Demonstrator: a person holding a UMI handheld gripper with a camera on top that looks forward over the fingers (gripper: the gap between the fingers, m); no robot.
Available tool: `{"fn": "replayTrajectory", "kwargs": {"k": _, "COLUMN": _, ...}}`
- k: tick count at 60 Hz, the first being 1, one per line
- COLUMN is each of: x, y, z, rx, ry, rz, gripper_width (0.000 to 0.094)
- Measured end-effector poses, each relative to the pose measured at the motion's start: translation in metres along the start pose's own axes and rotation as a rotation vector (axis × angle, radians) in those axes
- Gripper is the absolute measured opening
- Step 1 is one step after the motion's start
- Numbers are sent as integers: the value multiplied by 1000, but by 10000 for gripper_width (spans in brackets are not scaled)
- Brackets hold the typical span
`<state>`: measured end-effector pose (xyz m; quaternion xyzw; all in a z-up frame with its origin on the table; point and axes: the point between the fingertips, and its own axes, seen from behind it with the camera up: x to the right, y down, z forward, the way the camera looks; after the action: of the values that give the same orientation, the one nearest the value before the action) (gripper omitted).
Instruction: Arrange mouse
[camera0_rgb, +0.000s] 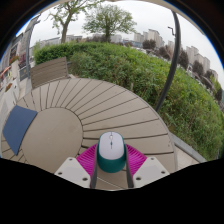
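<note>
- The gripper (111, 170) sits low over a round slatted wooden table (95, 110), its two fingers (72, 172) pointing forward and slightly down across the boards, pink pads (87, 160) showing on their inner faces.
- Between the jaws lies the mouse (111, 151), white with a teal band across its back, its length running the same way as the fingers; the pads flank it closely on both sides and appear to press its flanks, so the jaws look narrowed to the mouse's width and closed on it, though any fine gap cannot be ruled out.
- Whether the mouse rests on the table or is lifted just clear of it cannot be told from this angle.
- Judged from this, the step in hand is the carry or the placing of the mouse; the next move likely calls for steering it to its spot, setting it flat on the boards and easing the jaws apart without nudging it.
- Well ahead of the jaws and off to their left lies a dark blue mat (18, 127), flat on the table and a plausible destination.
- Beyond the table's far rim stand a green hedge (150, 70), trees (108, 18) and pale buildings (148, 38) under a bright sky.
</note>
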<state>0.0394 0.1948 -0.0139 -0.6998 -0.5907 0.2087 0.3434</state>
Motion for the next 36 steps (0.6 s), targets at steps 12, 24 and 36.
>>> {"fn": "replayTrajectory", "kwargs": {"k": 12, "x": -67, "y": -66, "z": -59, "rx": 32, "ry": -113, "rz": 88, "gripper_width": 419}}
{"fn": "replayTrajectory", "kwargs": {"k": 24, "x": -239, "y": -92, "z": -87, "rx": 73, "ry": -307, "rz": 24, "gripper_width": 417}}
{"fn": "replayTrajectory", "kwargs": {"k": 36, "x": -372, "y": -55, "z": -66, "rx": 18, "ry": -337, "rz": -33, "gripper_width": 418}}
